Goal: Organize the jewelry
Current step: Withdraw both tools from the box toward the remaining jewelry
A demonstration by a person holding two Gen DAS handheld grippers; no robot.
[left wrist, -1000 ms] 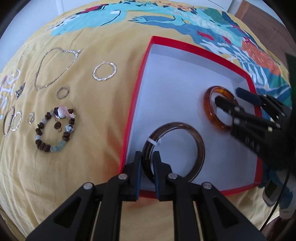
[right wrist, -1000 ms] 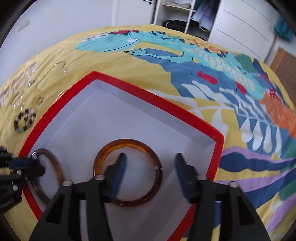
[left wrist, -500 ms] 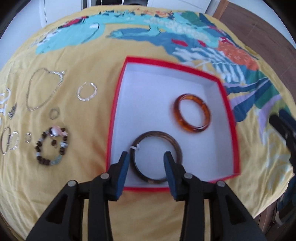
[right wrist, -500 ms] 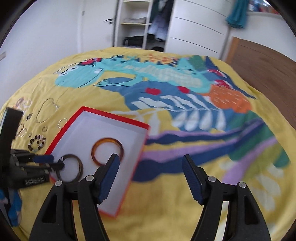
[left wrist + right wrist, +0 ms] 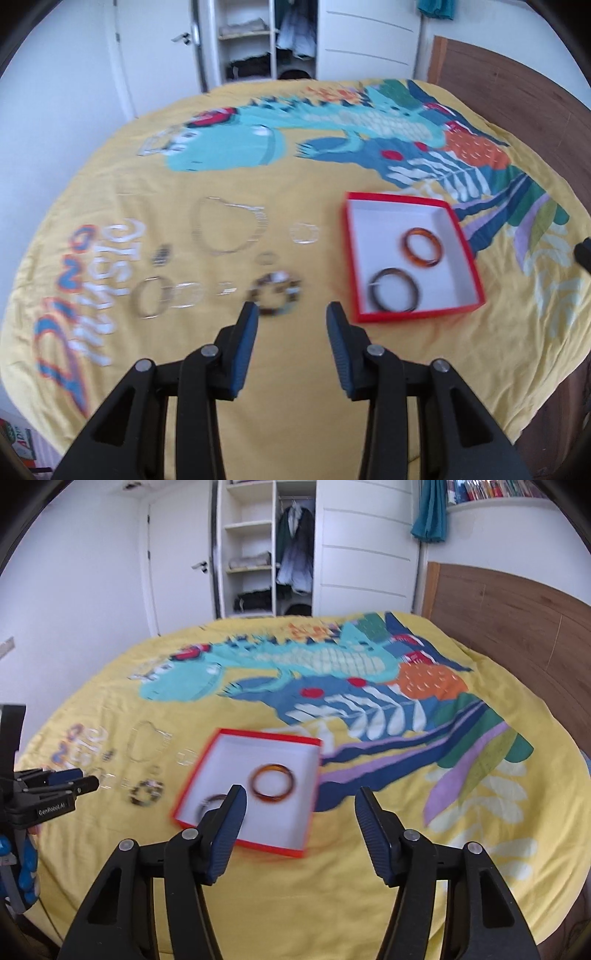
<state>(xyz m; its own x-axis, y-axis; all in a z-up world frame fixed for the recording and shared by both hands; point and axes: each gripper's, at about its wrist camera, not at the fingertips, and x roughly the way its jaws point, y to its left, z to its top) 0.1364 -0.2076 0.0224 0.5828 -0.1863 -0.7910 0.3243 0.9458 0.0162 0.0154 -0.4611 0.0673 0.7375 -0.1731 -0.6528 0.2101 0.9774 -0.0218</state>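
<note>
One bed (image 5: 155, 369) fills both views, spread with a yellow cover printed with a blue-green dinosaur and the words in white and blue at its left. On it, right of centre, sits one red box (image 5: 408, 316) with a white inside, lidless and shallow. Two bangles lie flat in the box: an amber bangle (image 5: 421, 246) toward the far right and a dark brown bangle (image 5: 394, 290) nearer, just beside it but apart. Left of the box, loose on the cover, lie one silver chain necklace (image 5: 227, 229), one beaded bracelet (image 5: 275, 295) nearest the box, and several small silver rings and hoops, too blurred to count surely. Two grippers hover above the bed, neither touching anything. The left gripper (image 5: 291, 314) has its jaws released and empty, over the cover between the beaded bracelet and the box. The right gripper (image 5: 297, 799) has its jaws apart and closing, with nothing between them, above the near edge of the box.
</note>
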